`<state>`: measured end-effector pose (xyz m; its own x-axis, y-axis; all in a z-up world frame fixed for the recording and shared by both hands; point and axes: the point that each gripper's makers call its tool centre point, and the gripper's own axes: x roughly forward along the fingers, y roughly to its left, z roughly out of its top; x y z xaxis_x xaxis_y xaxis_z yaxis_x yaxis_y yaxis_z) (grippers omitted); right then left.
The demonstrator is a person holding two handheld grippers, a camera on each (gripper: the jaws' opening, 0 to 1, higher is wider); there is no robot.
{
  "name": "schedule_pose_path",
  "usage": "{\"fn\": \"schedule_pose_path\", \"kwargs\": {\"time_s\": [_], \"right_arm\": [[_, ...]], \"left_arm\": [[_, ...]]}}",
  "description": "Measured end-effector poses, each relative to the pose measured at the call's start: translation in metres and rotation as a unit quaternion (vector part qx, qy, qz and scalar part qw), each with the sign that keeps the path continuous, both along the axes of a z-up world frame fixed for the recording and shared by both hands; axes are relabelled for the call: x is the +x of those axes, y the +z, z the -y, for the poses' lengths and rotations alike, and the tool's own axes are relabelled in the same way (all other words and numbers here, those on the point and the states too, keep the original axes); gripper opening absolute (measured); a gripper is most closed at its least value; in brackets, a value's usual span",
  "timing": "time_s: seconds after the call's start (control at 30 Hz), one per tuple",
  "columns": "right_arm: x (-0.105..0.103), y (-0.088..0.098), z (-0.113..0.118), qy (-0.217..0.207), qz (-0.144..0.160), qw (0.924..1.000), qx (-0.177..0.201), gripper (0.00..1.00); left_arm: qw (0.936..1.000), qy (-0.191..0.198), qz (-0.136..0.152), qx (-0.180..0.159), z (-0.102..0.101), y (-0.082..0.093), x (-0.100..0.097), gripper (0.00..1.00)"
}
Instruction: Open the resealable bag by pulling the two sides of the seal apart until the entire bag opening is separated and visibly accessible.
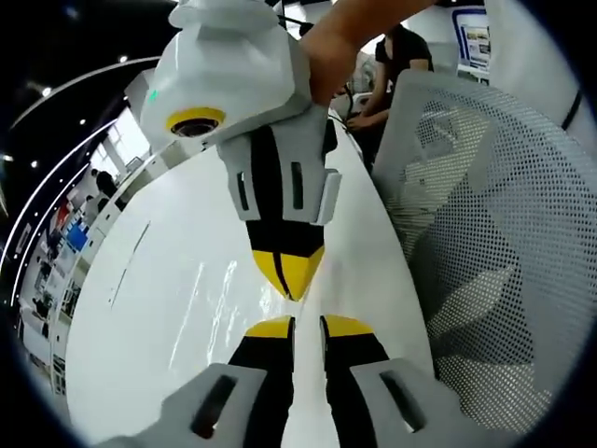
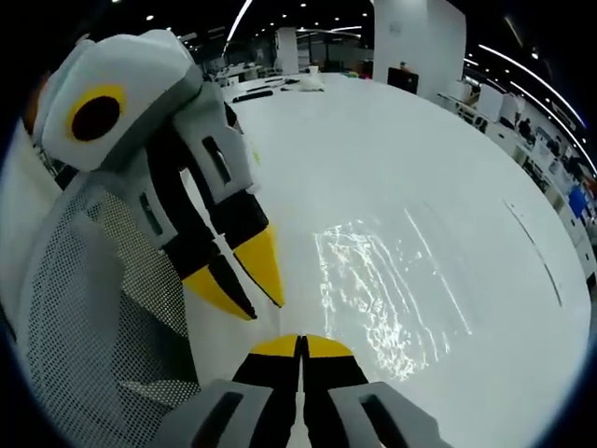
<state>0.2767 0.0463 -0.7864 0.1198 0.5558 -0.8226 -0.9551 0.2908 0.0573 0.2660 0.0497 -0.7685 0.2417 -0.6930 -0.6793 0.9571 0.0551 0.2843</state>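
Observation:
A clear resealable bag point(image 2: 392, 289) lies flat on the white table point(image 2: 392, 159), its plastic glinting; in the left gripper view the bag point(image 1: 201, 289) sits left of both grippers. My right gripper point(image 2: 301, 343) is shut, with nothing seen between its jaws. My left gripper point(image 1: 308, 327) has a narrow gap between its jaws, with bare table showing through. The two point at each other, tips close: the right gripper point(image 1: 291, 280) comes down from above, and the left gripper point(image 2: 250, 289) enters from the left. Neither touches the bag.
A white mesh chair point(image 1: 485, 233) stands at the table's edge, right beside the grippers, and appears again as the chair point(image 2: 103, 308). A person point(image 1: 396, 65) sits at the far end. Small objects point(image 2: 280, 86) lie far up the table. A hand point(image 1: 345, 47) holds the right gripper.

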Motion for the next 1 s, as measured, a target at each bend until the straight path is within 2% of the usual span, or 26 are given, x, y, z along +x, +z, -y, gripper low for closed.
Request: {"fn": "schedule_pose_path", "kwargs": {"time_s": [0.1, 0.13, 0.2, 0.27, 0.4, 0.57, 0.73, 1.0], "right_arm": [[-0.001, 0.005, -0.003, 0.01, 0.012, 0.9998, 0.011, 0.0], [-0.002, 0.009, -0.007, 0.023, 0.023, 0.9992, 0.023, 0.0], [0.002, 0.012, -0.008, 0.031, 0.042, 0.9984, 0.022, 0.0], [0.002, 0.015, -0.009, 0.028, 0.038, 0.9986, 0.024, 0.0], [0.008, 0.021, -0.009, 0.026, 0.053, 0.9978, 0.032, 0.0], [0.018, 0.029, -0.007, 0.023, 0.094, 0.9948, 0.034, 0.0], [0.028, 0.042, -0.008, 0.01, 0.127, 0.991, 0.041, 0.0], [0.05, 0.065, -0.004, -0.032, 0.163, 0.9841, 0.062, 0.0]], "left_arm": [[1.0, -0.002, 0.005, 0.006, 0.001, 0.0, 0.001, 0.08], [0.9999, 0.0, 0.013, 0.012, 0.002, 0.0, 0.004, 0.07], [0.9997, -0.001, 0.018, 0.016, 0.004, -0.001, 0.005, 0.06], [0.9996, 0.0, 0.02, 0.021, 0.006, -0.003, 0.005, 0.06], [0.9993, 0.003, 0.024, 0.028, 0.007, -0.006, 0.006, 0.06], [0.9994, 0.011, 0.021, 0.024, 0.007, -0.006, 0.006, 0.06], [0.9995, 0.012, 0.017, 0.025, 0.007, -0.007, 0.005, 0.06], [0.9993, 0.017, 0.01, 0.031, 0.006, -0.008, 0.006, 0.03]]}}
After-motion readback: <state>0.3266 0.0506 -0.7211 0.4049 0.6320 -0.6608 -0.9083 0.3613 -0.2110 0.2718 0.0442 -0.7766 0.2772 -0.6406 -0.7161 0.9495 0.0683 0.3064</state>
